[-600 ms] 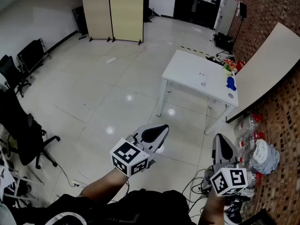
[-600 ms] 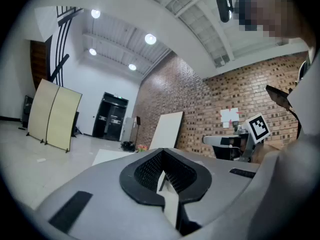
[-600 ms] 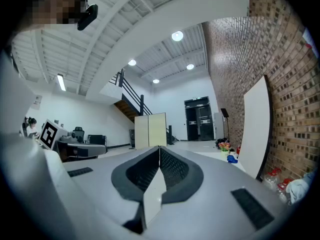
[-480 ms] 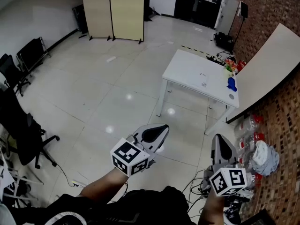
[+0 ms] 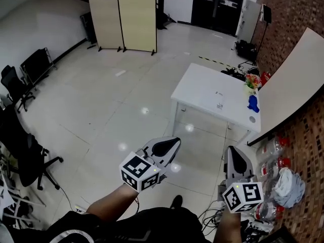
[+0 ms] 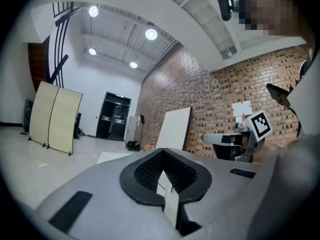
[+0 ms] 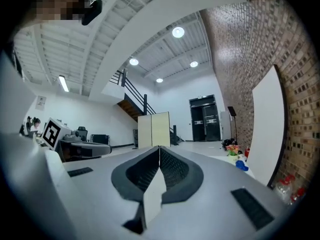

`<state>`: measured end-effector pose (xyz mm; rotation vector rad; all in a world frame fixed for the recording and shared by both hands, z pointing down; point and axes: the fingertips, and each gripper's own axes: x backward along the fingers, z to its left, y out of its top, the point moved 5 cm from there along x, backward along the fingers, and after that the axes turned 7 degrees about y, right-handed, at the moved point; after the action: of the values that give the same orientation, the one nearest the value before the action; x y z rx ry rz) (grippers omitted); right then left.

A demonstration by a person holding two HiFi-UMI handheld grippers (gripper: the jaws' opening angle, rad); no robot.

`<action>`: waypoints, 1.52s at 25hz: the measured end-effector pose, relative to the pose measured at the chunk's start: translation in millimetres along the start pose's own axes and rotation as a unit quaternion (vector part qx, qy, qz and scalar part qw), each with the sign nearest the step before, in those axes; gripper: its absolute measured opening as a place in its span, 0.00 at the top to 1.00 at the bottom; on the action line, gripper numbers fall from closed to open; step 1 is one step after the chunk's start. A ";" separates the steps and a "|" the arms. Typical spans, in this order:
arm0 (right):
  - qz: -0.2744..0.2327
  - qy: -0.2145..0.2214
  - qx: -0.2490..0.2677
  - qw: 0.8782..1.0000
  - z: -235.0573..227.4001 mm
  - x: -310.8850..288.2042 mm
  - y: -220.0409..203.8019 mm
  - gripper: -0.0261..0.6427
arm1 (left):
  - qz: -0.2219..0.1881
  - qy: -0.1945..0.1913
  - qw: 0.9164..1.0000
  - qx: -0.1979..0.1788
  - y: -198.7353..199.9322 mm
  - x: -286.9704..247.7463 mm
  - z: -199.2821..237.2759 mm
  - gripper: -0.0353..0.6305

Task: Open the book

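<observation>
Both grippers were held up level over the open tiled floor (image 5: 101, 105), side by side and apart. The left gripper (image 5: 174, 141) had its jaws pressed together with nothing between them, and its own view showed the dark pads meeting in one thin seam at the tip. The right gripper (image 5: 233, 150) was the same: jaws tight together and empty, the seam running straight up the middle of its view. The book could not be made out in any view. A white table (image 5: 200, 87) stood far ahead and a little to the right, well apart from both sets of jaws. On it lay a couple of small pale items, too small to identify, with a blue object (image 5: 252, 104) at its right end. A white board (image 5: 288, 80) leaned on the brick wall (image 5: 288, 6) to the right, and a folding screen (image 5: 124, 16) stood at the far left.
</observation>
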<state>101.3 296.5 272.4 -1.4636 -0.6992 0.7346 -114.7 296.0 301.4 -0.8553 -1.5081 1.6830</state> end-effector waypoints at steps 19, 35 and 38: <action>0.028 0.022 -0.008 0.999 -168.4 -210.2 -18.6 0.96 | 0.032 0.018 0.999 0.000 1.6 -223.4 120.6 0.95; 0.068 -0.032 -0.020 0.997 -258.5 -403.3 -29.8 0.96 | 0.062 -0.041 0.997 0.014 -9.3 -397.7 277.2 0.95; 0.073 -0.021 -0.026 0.997 -293.6 -434.7 -41.3 0.96 | 0.076 -0.030 0.997 0.012 -14.0 -443.5 292.1 0.95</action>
<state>70.6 -226.1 325.6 -1.5629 -0.6525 0.8657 -125.7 -232.8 352.0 -0.9341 -1.4917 1.8493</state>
